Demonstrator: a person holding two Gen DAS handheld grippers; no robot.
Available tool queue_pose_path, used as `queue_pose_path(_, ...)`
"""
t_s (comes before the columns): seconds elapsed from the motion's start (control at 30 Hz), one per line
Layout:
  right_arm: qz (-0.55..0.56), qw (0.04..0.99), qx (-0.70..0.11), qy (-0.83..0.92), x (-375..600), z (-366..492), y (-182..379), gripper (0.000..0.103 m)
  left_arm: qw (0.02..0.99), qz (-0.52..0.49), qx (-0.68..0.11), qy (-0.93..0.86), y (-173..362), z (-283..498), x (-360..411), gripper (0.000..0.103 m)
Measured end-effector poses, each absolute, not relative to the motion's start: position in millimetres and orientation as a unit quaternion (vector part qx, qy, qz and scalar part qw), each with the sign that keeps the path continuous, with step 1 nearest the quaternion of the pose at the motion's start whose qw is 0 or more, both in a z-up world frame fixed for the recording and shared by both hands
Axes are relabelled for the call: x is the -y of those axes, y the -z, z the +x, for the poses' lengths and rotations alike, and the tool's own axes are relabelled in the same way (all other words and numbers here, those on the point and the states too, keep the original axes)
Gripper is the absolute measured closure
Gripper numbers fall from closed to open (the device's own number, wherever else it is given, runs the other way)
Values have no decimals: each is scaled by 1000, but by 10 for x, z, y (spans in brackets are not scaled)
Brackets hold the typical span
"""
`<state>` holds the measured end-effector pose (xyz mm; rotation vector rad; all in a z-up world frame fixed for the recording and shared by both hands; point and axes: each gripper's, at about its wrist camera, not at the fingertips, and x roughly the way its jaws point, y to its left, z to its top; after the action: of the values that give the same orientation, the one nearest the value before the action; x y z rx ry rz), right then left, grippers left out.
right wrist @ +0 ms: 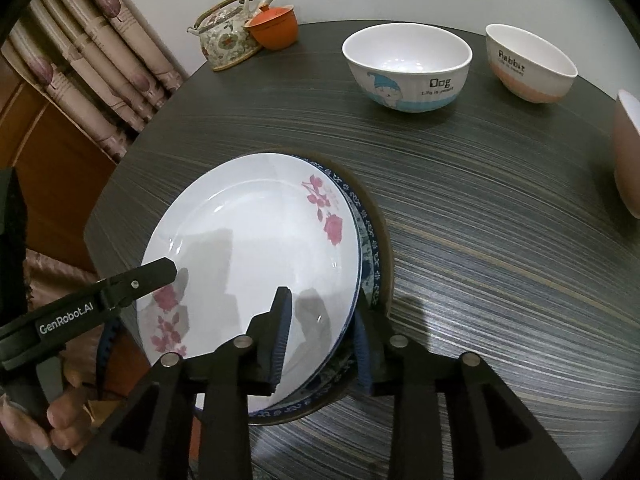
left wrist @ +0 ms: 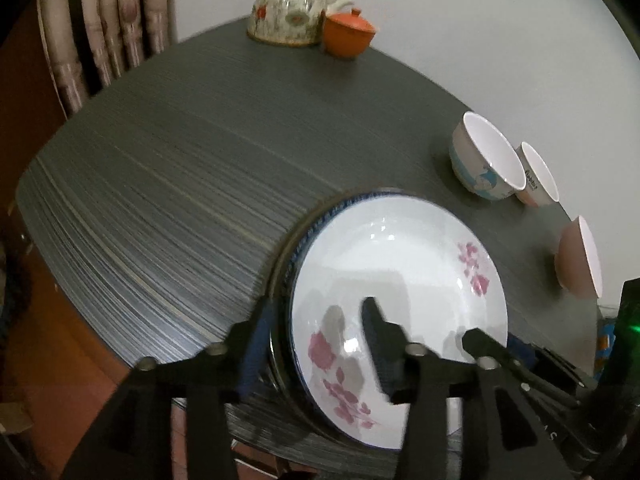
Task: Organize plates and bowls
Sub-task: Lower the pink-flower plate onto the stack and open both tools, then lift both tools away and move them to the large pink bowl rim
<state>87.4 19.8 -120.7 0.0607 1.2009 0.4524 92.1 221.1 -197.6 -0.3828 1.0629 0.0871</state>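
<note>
The white ceramic plate with pink flowers (right wrist: 256,248) lay on top of a blue-patterned plate (right wrist: 370,240) and a dark one beneath, stacked at the near edge of the grey striped round table (right wrist: 480,260) — plates apparently done. The left gripper (left wrist: 316,344) and right gripper (right wrist: 322,336) both straddled the stack's rim, jaws parted, gripping nothing. The blue-banded "Dog" bowl (right wrist: 406,68), pink-banded "Rabbit" bowl (right wrist: 530,66) and brown bowl (right wrist: 628,156) stood apart toward the far and right edges — unstacked.

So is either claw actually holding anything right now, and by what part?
Nothing is gripped, as far as the views show. The left claw and the right claw each straddle the rim of the flowered plate, with their pads off it.
</note>
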Motion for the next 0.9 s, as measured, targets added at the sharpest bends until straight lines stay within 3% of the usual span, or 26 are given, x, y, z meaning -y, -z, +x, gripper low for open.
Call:
queue_pose_path(0.53,24,827,-526,-196,-134,746,964,52,890,-117,-435,-72,1733,809,-2139,51)
queue_pose_path(0.9,52,836,-520,-166,305,650,945,50,921,-64,-364,-126,1443,706,-2040,51)
